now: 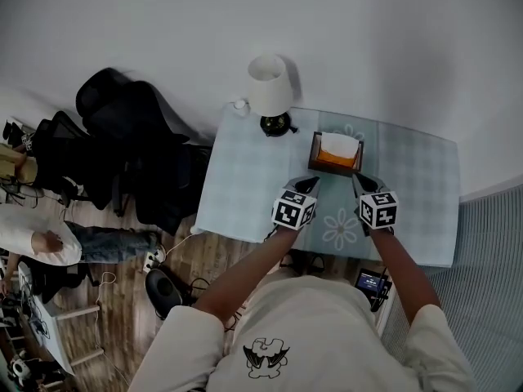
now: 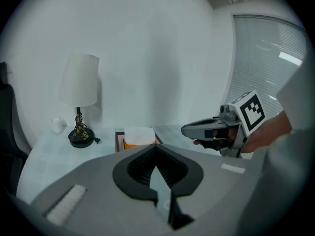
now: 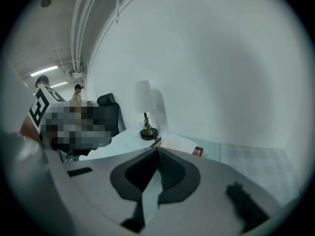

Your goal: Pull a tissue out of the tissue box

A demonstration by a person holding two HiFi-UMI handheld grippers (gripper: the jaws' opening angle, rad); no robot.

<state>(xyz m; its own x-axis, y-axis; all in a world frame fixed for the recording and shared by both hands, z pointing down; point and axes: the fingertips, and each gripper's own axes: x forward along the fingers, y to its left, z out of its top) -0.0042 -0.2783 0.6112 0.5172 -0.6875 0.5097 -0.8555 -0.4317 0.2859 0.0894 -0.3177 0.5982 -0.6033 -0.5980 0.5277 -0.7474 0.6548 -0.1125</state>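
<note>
A brown tissue box (image 1: 336, 154) with an orange inside stands on the pale checked table (image 1: 245, 178), and a white tissue (image 1: 339, 144) sticks up from it. Both grippers hover just in front of the box, apart from it. My left gripper (image 1: 310, 183) is to the box's near left and my right gripper (image 1: 360, 180) to its near right, both shut and empty. The left gripper view shows its shut jaws (image 2: 156, 147) pointing at the box (image 2: 120, 141) and tissue (image 2: 139, 134), with the right gripper (image 2: 189, 130) alongside. In the right gripper view the tissue (image 3: 174, 142) lies past the shut jaws (image 3: 157, 150).
A white-shaded lamp (image 1: 270, 88) and a small white object (image 1: 239, 104) stand at the table's far left corner. Black office chairs (image 1: 131, 133) and a seated person (image 1: 37, 243) are on the left. A wall runs behind the table, and ribbed blinds (image 1: 490, 260) are on the right.
</note>
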